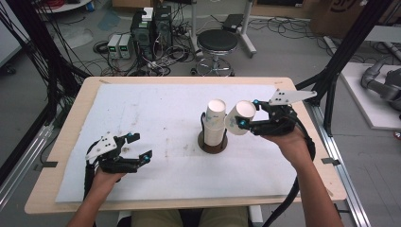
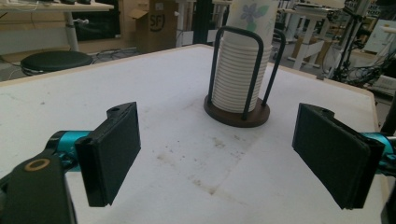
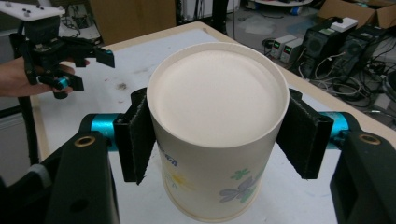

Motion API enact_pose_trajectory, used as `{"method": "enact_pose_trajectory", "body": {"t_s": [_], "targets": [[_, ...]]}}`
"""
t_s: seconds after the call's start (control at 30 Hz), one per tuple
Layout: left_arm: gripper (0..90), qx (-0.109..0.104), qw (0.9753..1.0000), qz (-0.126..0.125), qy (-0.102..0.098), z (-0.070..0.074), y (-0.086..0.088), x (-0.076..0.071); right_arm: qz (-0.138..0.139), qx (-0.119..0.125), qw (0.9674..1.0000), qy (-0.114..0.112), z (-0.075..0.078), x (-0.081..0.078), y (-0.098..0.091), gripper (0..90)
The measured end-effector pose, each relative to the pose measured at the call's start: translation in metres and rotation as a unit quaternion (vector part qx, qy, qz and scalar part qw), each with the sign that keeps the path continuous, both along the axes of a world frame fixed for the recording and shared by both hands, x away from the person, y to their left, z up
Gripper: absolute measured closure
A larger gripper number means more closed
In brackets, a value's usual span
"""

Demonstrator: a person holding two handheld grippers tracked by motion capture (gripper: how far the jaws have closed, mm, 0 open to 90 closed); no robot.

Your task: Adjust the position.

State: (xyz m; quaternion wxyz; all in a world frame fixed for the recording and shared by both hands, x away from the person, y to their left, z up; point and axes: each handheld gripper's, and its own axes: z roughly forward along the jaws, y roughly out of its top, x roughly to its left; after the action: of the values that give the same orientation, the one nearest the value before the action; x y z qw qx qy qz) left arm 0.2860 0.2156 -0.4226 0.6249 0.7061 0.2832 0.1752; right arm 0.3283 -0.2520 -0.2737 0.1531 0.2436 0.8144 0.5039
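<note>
Held cup: a white paper cup (image 3: 215,135) with a printed flower pattern, clamped between the pads of the right gripper (image 1: 247,120); in the high view it hangs tilted just right of the cup stack, above the table's middle right.
Orientation: its closed base faces the right gripper's camera and its open mouth points away and down.
Handling: judged light, thin-walled and easy to crush; a soft squeeze across the side wall, as now, should hold it, while more pressure would likely dent it.
Grip point: the pads (image 3: 136,135) press on opposite sides of the wall, towards the base end, where the cup is probably stiffest.
Cup stack: nested paper cups (image 2: 239,70) standing upside down in a wire holder (image 2: 236,74) on a round dark wooden base (image 2: 237,116).
Left gripper: jaws of the left gripper (image 2: 215,158) stand wide apart with nothing between them, near the table's near left edge, well apart from the stack.
Table: a white mat (image 1: 156,118) on a wooden top, with faint stains.
High view adds: both hands at once and the held cup's place beside the stack.
Left gripper view adds: the stacked rims and the holder's wires.
Right gripper view adds: the pad contact on the cup wall and the flower print.
</note>
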Motion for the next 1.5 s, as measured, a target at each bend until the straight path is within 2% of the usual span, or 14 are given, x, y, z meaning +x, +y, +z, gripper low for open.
{"method": "enact_pose_trajectory", "body": {"t_s": [0.37,0.5,0.6,0.8,0.97,1.1,1.17,1.23,1.5], "targets": [[15.2,-0.002,0.9996,-0.025,-0.008,0.004,-0.008,-0.003,0.034,0.002,0.9994,0.011,-0.025,-0.014,0.014,34.9],[15.2,0.009,0.9998,-0.018,-0.003,0.006,-0.010,-0.006,0.044,0.004,0.9988,0.019,-0.036,-0.017,0.018,34.9],[15.2,0.002,0.9997,-0.024,0.002,0.010,-0.014,-0.008,0.049,0.006,0.9985,0.021,-0.040,-0.017,0.020,34.9],[15.0,0.000,0.9993,-0.038,-0.004,0.015,-0.024,-0.012,0.063,0.008,0.9977,0.024,-0.049,-0.020,0.026,34.9],[15.0,0.005,0.9976,-0.067,-0.014,0.021,-0.037,-0.013,0.079,0.011,0.9966,0.019,-0.048,-0.022,0.036,34.9],[15.2,0.002,0.9966,-0.079,-0.023,0.024,-0.044,-0.012,0.088,0.011,0.9959,0.018,-0.048,-0.023,0.043,34.8],[15.4,0.003,0.9953,-0.093,-0.027,0.026,-0.049,-0.012,0.092,0.008,0.9956,0.018,-0.049,-0.023,0.046,34.8],[15.4,0.005,0.9941,-0.105,-0.028,0.027,-0.055,-0.010,0.095,0.009,0.9952,0.022,-0.049,-0.023,0.049,34.8],[15.4,0.007,0.9915,-0.127,-0.028,0.027,-0.068,-0.007,0.110,0.008,0.9936,0.024,-0.052,-0.022,0.058,34.9]]}}
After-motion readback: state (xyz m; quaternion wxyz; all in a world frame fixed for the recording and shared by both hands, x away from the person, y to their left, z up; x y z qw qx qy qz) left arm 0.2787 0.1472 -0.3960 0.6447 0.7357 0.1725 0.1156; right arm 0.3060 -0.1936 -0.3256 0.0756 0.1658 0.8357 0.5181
